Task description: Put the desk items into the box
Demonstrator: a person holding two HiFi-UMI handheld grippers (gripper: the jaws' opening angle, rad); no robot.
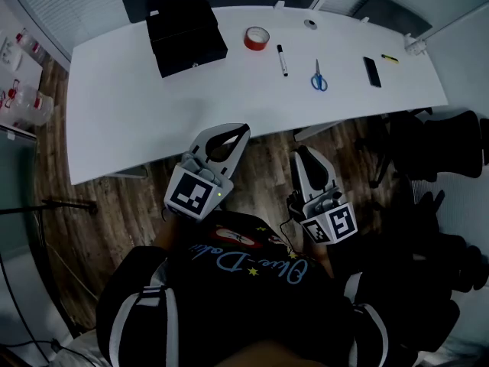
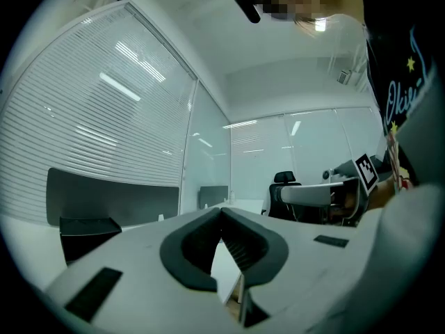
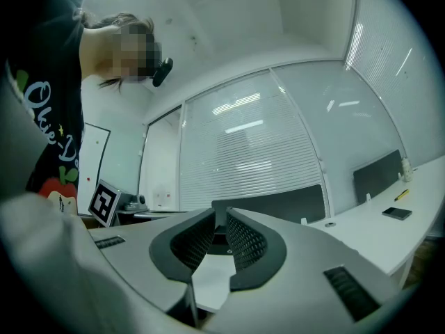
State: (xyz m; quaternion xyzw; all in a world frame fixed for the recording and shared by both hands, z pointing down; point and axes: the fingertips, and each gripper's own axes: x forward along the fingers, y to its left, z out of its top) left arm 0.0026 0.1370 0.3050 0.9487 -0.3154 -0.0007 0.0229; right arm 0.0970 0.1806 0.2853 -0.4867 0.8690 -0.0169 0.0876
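Evidently nothing packed yet

So far every item looks to be out on the white desk (image 1: 114, 109). The black box (image 1: 187, 37) sits at its far left, and to its right lie the red tape roll (image 1: 257, 38), marker pen (image 1: 282, 60), blue scissors (image 1: 318, 76), a flat black block (image 1: 371, 72) and a small yellow piece (image 1: 390, 58). The left gripper (image 1: 243, 130) hangs short of the desk edge, jaw tips touching on nothing. The right gripper (image 1: 302, 154) is beside it, jaws a narrow slit apart and empty. All the picking is yet to do

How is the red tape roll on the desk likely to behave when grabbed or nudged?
The red tape roll lies flat on the white desk, so it would probably slide rather than roll when pushed. Being a small hollow ring, it is likely light and fairly stiff. Jaws could probably pinch its wall through the open centre.
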